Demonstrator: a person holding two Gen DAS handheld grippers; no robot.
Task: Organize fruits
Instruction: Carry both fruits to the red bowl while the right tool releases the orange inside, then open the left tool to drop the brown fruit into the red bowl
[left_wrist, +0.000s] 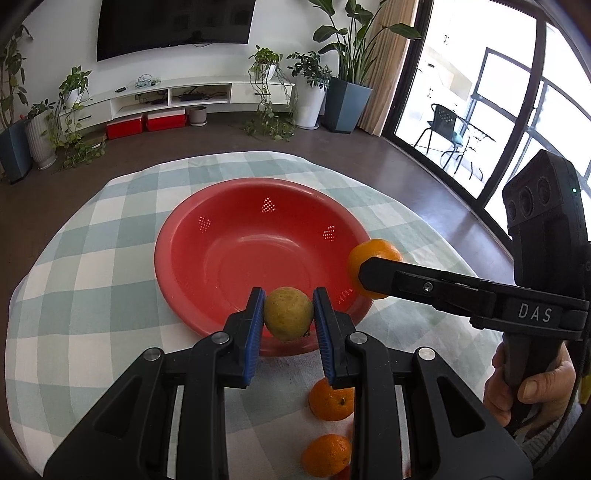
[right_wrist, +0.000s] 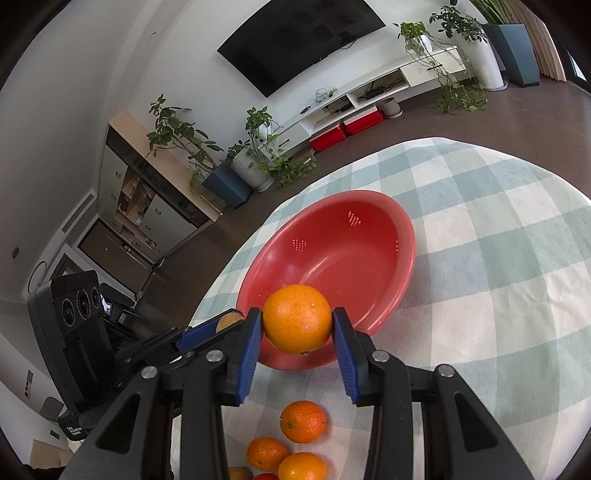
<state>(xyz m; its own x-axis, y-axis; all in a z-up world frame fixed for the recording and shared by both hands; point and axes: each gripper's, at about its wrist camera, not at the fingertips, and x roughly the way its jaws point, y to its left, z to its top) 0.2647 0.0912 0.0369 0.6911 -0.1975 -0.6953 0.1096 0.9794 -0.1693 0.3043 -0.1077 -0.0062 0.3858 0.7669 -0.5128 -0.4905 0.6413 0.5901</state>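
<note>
A red perforated bowl (left_wrist: 192, 258) (right_wrist: 399, 236) sits on the checked tablecloth, with nothing inside it. My left gripper (left_wrist: 289, 314) is shut on a yellow-green fruit (left_wrist: 288, 313), held over the bowl's near rim. My right gripper (right_wrist: 297, 325) is shut on an orange (right_wrist: 297, 318), also above the near rim. In the left wrist view that orange (left_wrist: 373, 251) shows at the bowl's right edge, half hidden by the right gripper's finger. The yellow-green fruit (right_wrist: 228, 320) peeks out behind the left gripper in the right wrist view.
Several loose oranges (right_wrist: 303, 421) (left_wrist: 330, 402) lie on the cloth just below the grippers, with a bit of red fruit (right_wrist: 266, 476) at the bottom edge. A hand (left_wrist: 532, 387) holds the right gripper's handle. The round table's edge (left_wrist: 229, 155) curves behind the bowl.
</note>
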